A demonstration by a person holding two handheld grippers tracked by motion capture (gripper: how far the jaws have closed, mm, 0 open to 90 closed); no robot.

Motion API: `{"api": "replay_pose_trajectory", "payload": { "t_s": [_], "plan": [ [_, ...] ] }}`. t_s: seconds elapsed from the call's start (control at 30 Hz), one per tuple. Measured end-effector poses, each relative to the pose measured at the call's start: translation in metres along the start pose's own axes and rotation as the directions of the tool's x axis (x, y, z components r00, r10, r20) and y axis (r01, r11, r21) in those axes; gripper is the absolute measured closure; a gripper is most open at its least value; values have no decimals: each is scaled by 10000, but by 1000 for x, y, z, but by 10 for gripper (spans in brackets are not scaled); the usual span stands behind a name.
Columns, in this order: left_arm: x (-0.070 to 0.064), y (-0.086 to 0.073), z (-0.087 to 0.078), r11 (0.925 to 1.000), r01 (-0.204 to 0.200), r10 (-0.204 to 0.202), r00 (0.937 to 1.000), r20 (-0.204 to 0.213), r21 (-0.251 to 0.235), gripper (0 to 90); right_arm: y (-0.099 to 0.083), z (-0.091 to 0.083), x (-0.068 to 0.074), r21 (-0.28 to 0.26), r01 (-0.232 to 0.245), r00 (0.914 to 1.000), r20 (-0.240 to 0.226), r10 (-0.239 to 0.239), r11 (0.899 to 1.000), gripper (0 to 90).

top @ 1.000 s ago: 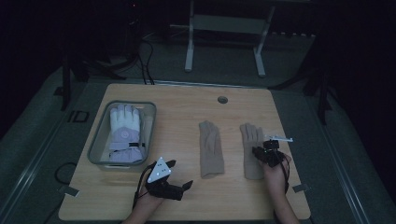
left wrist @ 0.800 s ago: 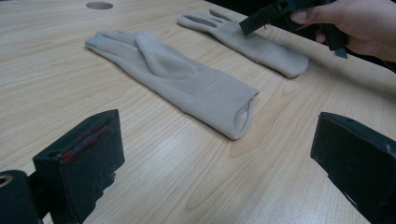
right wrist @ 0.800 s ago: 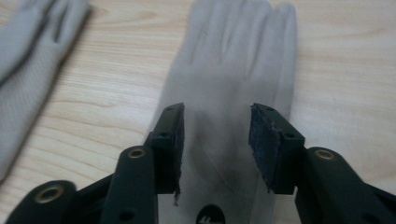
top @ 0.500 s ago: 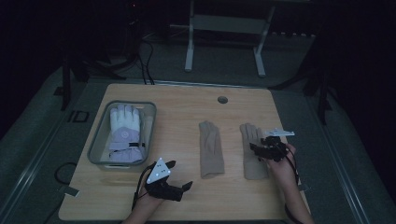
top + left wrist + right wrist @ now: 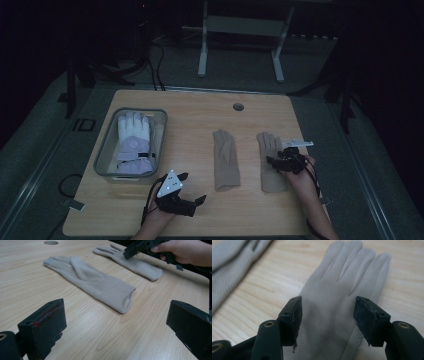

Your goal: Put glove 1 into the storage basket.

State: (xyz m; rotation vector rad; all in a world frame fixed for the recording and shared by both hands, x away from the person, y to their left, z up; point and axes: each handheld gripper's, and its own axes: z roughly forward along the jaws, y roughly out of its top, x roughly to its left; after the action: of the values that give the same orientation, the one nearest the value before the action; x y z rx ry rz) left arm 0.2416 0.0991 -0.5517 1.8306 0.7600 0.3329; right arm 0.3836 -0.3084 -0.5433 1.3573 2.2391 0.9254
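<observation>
The right gripper (image 5: 276,161) hangs over the palm of the right glove (image 5: 270,160), jaws spread to either side of it and nothing pinched yet; the glove lies flat on the table (image 5: 200,120), fingers pointing away from the tool. The left gripper (image 5: 192,189) rests low near the front edge, jaws wide apart and empty, with the left glove (image 5: 92,281) ahead of it, cuff nearest.

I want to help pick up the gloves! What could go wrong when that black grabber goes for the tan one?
The right gripper hangs open over the flat beige fabric glove, so its jaws might pinch just the top layer and slip off. The second beige glove lies close beside it and could get snagged or dragged across the wooden table.
</observation>
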Motion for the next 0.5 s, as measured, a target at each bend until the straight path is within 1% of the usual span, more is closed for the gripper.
{"api": "replay_pose_trajectory", "payload": {
  "t_s": [0.03,0.07,0.17,0.2,0.27,0.3,0.33,0.37,0.4,0.5],
  "plan": [
    [0,0,0,10000,-14,14,10000,5,1,29,-4,4,2,186,23,10000,59,-24,9998,398],
    [0,0,0,10000,-14,14,10000,5,1,29,-5,4,3,90,16,9999,137,-17,10000,409],
    [-1,0,1,10000,-48,48,10000,4,11,29,-7,4,5,117,207,9986,494,-212,9997,511],
    [-1,0,1,10000,-48,48,10000,4,11,29,-7,4,6,109,175,9981,589,-181,9998,537],
    [-1,0,1,10000,-62,62,10000,22,20,29,-8,4,9,56,-10,9963,862,5,10000,616],
    [-1,0,1,10000,-67,67,10000,11,19,29,-8,4,9,56,-10,9963,862,5,10000,616],
    [-1,0,1,10000,-46,46,10000,14,11,30,-9,3,12,-71,-210,9932,1141,216,9998,725],
    [-1,0,1,10000,-72,72,10000,3,6,29,-9,3,12,-129,-334,9919,1222,347,9994,755],
    [-1,0,1,10000,-72,72,10000,3,6,29,-10,3,13,-219,-449,9898,1345,474,9988,772],
    [-1,0,1,10000,-85,85,10000,24,12,29,-12,2,18,-411,-592,9846,1624,652,9974,801]
  ]
}}
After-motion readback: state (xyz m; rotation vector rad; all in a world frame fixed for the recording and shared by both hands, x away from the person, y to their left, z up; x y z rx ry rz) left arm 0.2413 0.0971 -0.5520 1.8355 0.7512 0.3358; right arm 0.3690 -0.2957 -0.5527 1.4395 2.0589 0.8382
